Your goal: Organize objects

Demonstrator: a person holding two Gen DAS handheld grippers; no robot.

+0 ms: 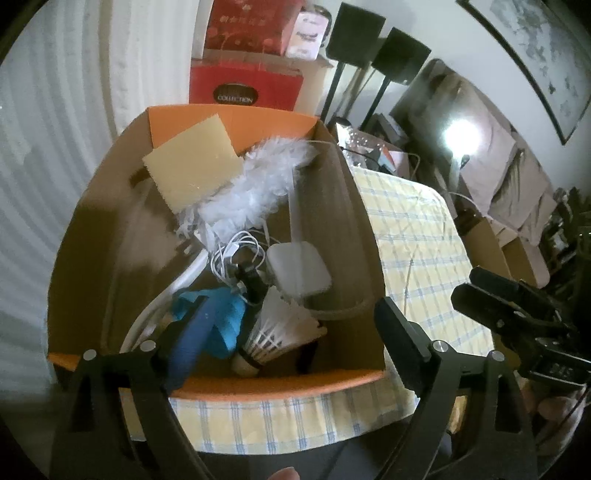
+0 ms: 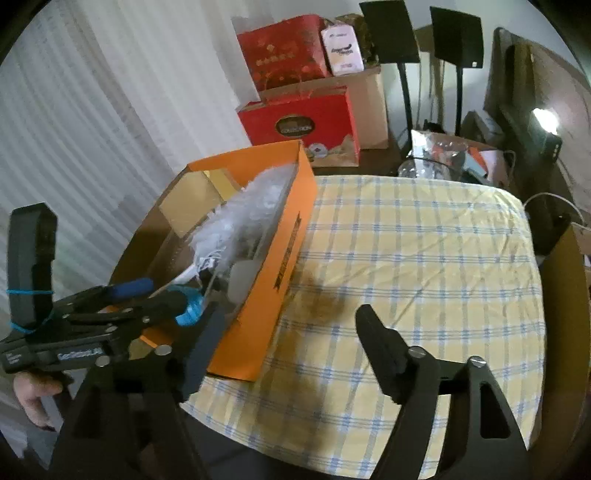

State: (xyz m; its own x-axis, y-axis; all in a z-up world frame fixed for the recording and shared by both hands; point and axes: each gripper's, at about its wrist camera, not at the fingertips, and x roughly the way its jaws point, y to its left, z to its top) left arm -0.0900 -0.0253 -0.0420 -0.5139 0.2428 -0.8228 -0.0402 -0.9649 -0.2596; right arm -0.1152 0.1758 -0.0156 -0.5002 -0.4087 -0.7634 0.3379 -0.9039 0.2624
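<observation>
An orange cardboard box [image 1: 280,386] [image 2: 269,266] stands on the checked tablecloth [image 1: 413,236] [image 2: 406,258]. Inside lie a yellow sponge [image 1: 192,164], a white feather duster [image 1: 255,181] [image 2: 240,210], a coiled white cable [image 1: 236,254], a white square charger [image 1: 299,269], a shuttlecock [image 1: 277,336] and a blue tape roll [image 1: 221,317] [image 2: 190,312]. My left gripper [image 1: 295,332] [image 2: 162,295] is open over the box's near end, above the tape and shuttlecock. My right gripper [image 2: 288,339] [image 1: 476,291] is open and empty over the cloth, to the right of the box.
Red gift boxes [image 2: 295,122] and a brown carton [image 2: 369,107] stand behind the table. Two black speakers on stands [image 2: 424,33] are at the back. Clutter [image 2: 443,155] sits at the table's far edge. White curtains [image 2: 92,129] hang on the left.
</observation>
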